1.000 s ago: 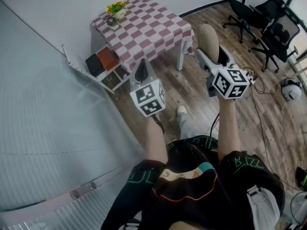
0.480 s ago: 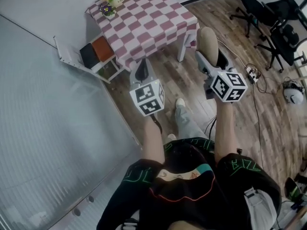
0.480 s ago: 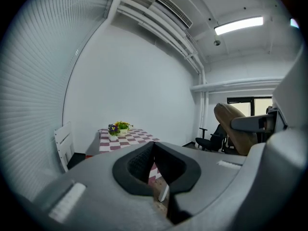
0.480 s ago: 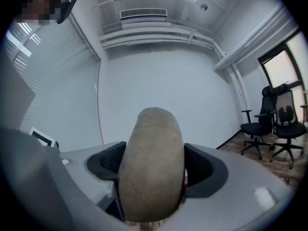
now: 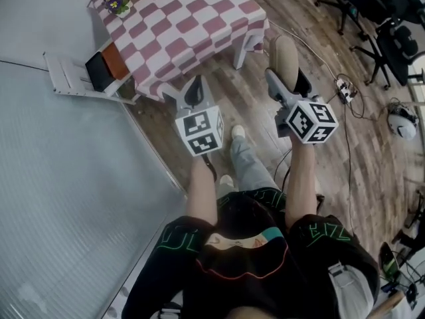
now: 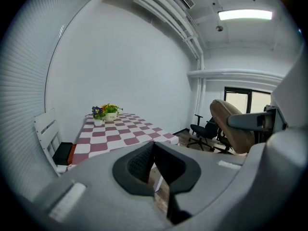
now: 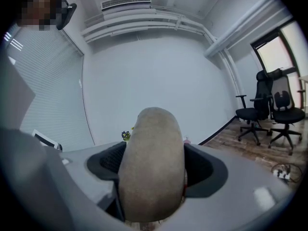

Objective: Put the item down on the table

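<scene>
The left gripper (image 5: pixel 194 93) has its jaws pressed together on nothing, its tip just short of the table's near edge. The right gripper (image 5: pixel 289 78) pinches a tan oval item (image 5: pixel 286 52), held in the air over the wooden floor (image 5: pixel 232 102), beside the checkered table (image 5: pixel 192 25). Flower pots (image 5: pixel 118 4) stand at the table's far corner. Office chairs (image 5: pixel 372 12) stand far right. A second ago the table lay farther from both grippers.
</scene>
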`<state>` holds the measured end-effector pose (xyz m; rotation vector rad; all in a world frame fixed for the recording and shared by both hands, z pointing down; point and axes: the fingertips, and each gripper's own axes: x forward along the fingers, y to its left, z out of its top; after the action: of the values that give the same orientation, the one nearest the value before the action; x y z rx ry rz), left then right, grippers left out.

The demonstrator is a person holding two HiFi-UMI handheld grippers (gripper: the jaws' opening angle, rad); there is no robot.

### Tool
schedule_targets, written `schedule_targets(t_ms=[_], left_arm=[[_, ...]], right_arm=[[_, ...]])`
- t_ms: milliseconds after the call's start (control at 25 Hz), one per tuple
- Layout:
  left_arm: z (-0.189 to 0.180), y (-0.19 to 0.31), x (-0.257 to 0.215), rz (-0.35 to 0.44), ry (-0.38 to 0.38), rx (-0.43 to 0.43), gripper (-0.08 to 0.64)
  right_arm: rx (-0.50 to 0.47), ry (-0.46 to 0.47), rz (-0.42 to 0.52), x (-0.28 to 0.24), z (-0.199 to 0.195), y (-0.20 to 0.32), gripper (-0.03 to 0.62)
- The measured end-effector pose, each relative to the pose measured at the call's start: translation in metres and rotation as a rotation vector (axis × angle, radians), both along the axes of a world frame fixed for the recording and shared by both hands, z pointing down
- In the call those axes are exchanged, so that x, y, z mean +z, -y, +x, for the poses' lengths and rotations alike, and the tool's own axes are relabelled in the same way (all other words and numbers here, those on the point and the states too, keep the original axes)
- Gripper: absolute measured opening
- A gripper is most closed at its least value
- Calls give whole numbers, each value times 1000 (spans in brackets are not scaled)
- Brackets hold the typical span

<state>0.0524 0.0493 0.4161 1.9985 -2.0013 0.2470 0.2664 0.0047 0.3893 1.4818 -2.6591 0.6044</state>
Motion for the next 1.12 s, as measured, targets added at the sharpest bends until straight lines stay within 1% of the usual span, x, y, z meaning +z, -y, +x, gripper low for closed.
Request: schedule_targets(t_ms=[160, 280, 360, 480, 600, 680, 920, 1120], left_arm=[[3, 34, 1, -17, 16, 10, 8], [-6, 59, -10, -15, 50, -1, 8], [-12, 76, -20, -3, 60, -18, 8], [-11, 107, -49, 45, 48, -27, 8], [2, 134, -82, 118, 52, 22, 8], [3, 145, -94, 145, 57, 27, 8], [-24, 159, -115, 183, 85, -29, 8], [-67, 163, -104, 158, 82, -104, 8]], right_arm=[[19, 23, -26, 13, 8, 42, 376], [6, 43, -24, 10, -2, 72, 376], [-15, 41, -7, 1, -9, 91, 376], [-29, 15, 54, -27, -8, 124, 376], [2, 29, 111, -55, 4, 157, 377], [-1, 36, 131, -64, 4, 170, 377], [-51, 61, 180, -88, -22, 197, 376], [-107, 56, 164, -78, -63, 213, 377]])
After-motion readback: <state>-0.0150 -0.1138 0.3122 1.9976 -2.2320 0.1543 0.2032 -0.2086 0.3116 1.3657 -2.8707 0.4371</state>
